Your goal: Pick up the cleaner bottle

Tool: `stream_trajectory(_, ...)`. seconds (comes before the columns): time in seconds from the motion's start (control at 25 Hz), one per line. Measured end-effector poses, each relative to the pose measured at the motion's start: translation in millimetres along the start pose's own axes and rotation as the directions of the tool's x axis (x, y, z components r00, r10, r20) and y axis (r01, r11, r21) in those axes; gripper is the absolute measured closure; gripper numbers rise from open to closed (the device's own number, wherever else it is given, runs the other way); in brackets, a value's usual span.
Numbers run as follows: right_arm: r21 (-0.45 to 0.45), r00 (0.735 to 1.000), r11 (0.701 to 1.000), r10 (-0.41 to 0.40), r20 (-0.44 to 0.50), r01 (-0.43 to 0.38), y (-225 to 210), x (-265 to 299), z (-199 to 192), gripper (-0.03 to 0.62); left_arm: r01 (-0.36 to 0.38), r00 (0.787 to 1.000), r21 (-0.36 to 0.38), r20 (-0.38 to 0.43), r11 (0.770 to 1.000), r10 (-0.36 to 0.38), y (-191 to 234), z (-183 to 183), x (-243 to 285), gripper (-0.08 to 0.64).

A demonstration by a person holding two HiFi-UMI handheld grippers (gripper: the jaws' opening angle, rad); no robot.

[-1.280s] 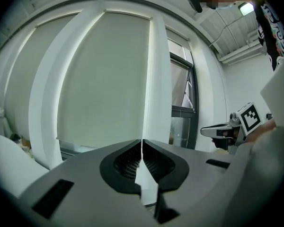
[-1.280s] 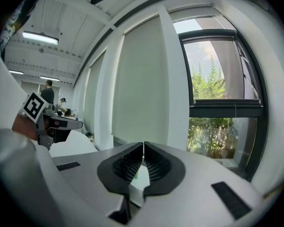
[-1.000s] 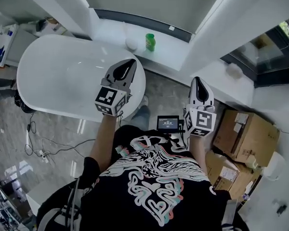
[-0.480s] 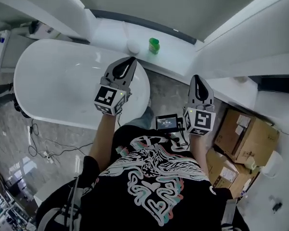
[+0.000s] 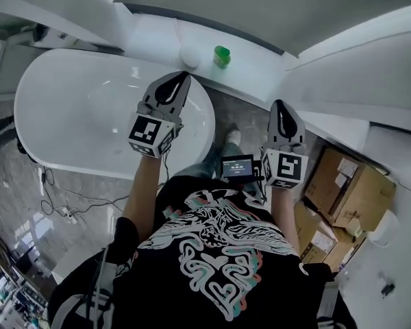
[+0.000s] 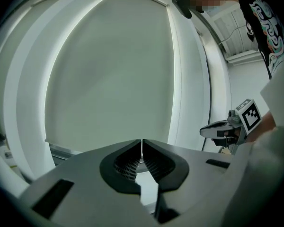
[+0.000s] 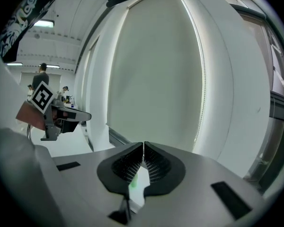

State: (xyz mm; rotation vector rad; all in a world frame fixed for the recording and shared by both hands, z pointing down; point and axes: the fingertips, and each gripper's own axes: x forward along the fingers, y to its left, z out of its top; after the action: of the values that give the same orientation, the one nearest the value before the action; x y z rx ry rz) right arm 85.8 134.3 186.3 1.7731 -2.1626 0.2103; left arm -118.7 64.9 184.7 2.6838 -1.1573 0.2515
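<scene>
My left gripper point(image 6: 141, 144) is squeezed shut on nothing. My right gripper point(image 7: 143, 146) is too. The left one hangs over the near edge of the tub point(image 5: 82, 108). The right one is over bare floor point(image 5: 250, 112) beside it. The green cleaner bottle point(image 5: 221, 57) stands on the white ledge point(image 5: 264, 67) past the tub, well apart from both tips, with open room in between.

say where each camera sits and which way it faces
Head view: on the person's head, looking steeply down at bathtub, green bottle, both arms, shirt.
Left gripper view: on the left tongs, facing the window blind; shut jaws show.
Right gripper view: on the right tongs, facing that blind; jaws shut.
Shared: each gripper view shows the other tongs.
</scene>
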Motion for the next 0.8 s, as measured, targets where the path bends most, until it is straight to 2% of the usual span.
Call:
stream_trajectory(0.28, -0.031, 0.999, 0.998, 0.047, 0.017, -0.047, 3.4, 37.5, 0.5, 0.560, -0.016, 1.000, 0.003, 0.000, 1.000, 0.016, 20.6, -7.2, 16.0, 0.538)
stream_trajectory(0.48, 0.012, 0.995, 0.995, 0.095, 0.008, -0.095, 4.5, 58.1, -5.0, 0.560, 0.006, 1.000, 0.035, 0.014, 0.999, -0.007, 22.4, -7.6, 27.4, 0.538)
stream_trajectory(0.8, -0.006, 0.990, 0.990, 0.142, -0.013, -0.142, -1.3, 91.5, -20.9, 0.560, -0.058, 0.998, -0.009, -0.027, 0.998, 0.058, 42.6, -32.5, 48.8, 0.538)
